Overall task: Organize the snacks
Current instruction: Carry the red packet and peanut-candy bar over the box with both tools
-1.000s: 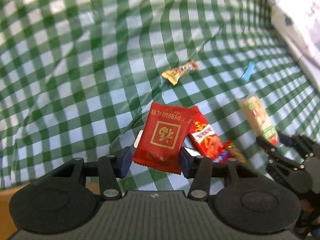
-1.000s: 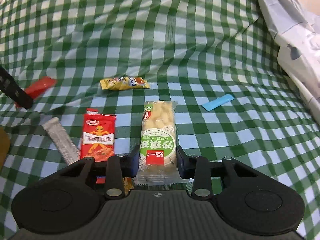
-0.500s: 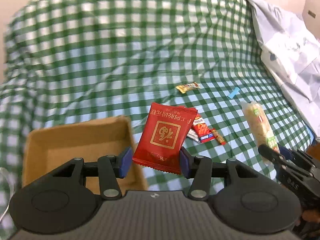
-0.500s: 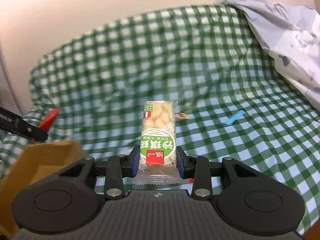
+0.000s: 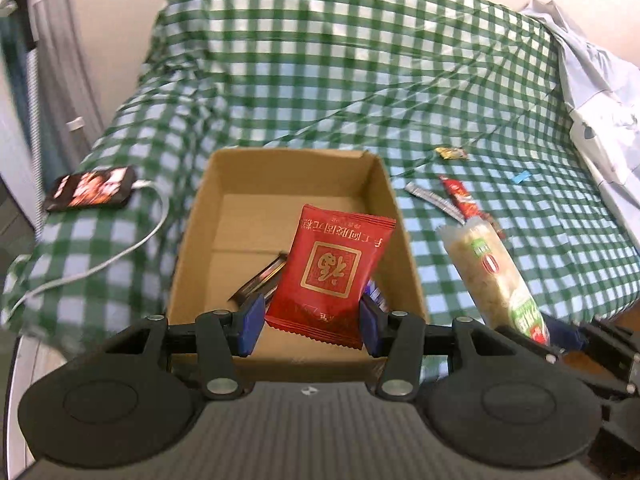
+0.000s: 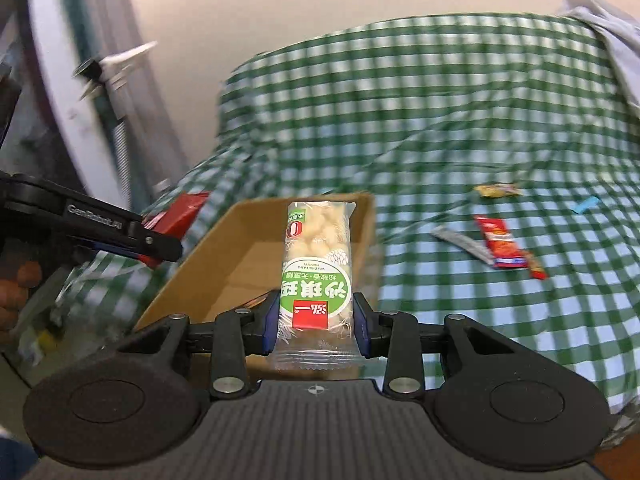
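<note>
My left gripper (image 5: 311,324) is shut on a red snack packet (image 5: 334,272) with gold print, held above the open cardboard box (image 5: 288,164). A dark wrapped bar (image 5: 262,278) lies inside the box. My right gripper (image 6: 316,326) is shut on a long clear pack of pale puffed snacks with a green label (image 6: 318,264), held upright over the box's near end (image 6: 224,248). The same pack (image 5: 492,272) shows at the right of the left wrist view. Loose snacks remain on the green checked cloth: a red packet (image 6: 500,242), a silver stick (image 6: 464,246), a yellow wrapper (image 6: 496,191).
A phone (image 5: 92,188) with a white cable (image 5: 120,256) lies left of the box. A small blue wrapper (image 5: 520,177) lies far right on the cloth. A pale bundle of fabric (image 5: 600,120) sits at the right edge. White furniture (image 6: 100,92) stands at the left.
Both grippers swung left and rose away from the loose snacks, each keeping its packet. The cardboard box came into view beneath them and now fills the middle.
</note>
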Motion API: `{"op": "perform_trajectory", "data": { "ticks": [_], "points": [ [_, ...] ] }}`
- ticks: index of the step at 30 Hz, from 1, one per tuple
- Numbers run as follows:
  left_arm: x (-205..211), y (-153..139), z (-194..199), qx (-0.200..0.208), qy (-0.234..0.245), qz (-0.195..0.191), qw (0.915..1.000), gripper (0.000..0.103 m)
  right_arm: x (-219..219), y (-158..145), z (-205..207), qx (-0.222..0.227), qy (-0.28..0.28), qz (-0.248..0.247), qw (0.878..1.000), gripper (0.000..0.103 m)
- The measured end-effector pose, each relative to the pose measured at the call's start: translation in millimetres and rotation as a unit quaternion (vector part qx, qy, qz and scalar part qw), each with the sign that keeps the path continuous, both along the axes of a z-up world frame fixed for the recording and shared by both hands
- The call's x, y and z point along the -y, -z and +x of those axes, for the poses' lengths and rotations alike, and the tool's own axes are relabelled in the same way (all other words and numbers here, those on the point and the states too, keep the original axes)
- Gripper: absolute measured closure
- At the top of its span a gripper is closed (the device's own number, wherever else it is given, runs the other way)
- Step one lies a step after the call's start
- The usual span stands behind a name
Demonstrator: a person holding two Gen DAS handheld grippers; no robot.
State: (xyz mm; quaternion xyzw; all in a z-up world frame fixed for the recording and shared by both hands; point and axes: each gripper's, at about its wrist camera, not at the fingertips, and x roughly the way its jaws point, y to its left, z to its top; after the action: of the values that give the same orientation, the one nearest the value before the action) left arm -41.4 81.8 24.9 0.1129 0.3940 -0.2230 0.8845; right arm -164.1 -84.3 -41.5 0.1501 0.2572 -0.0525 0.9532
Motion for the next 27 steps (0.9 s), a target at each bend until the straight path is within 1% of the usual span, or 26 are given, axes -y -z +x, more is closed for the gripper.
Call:
{"op": "perform_trajectory", "data": {
  "ticks": [4, 7, 11, 15, 18, 27],
  "points": [
    [-28.1, 7.3, -19.7, -0.005, -0.012, -0.010, 0.9999, 0.048, -30.8, -5.6, -3.6, -0.006, -0.029, -0.027, 0.999, 0.065],
    [-38.6, 10.3, -28.4, -0.012, -0.015, -0.022, 0.9996, 0.048, -42.8, -9.8, -7.1, -0.008, -0.032, -0.043, 0.999, 0.065],
    [-42.5, 8.4, -34.9, -0.008, -0.009, -0.032, 0.9994, 0.048, -53.6, -15.9, -14.7, -0.008, -0.029, -0.061, 0.998, 0.065],
    [-44.3, 4.2, -39.9, 0.000, -0.008, -0.042, 0.9991, 0.048, -58.1, -20.1, -19.6, -0.006, -0.026, -0.075, 0.997, 0.065],
    [-44.1, 2.7, -42.0, 0.005, -0.009, -0.041, 0.9991, 0.048, -60.5, -21.1, -22.3, -0.006, -0.025, -0.079, 0.997, 0.065],
    [-46.4, 3.1, -40.7, 0.005, -0.011, -0.043, 0.9990, 0.048, -62.5, -22.0, -22.1, -0.008, -0.029, -0.085, 0.996, 0.065]
  ]
}}
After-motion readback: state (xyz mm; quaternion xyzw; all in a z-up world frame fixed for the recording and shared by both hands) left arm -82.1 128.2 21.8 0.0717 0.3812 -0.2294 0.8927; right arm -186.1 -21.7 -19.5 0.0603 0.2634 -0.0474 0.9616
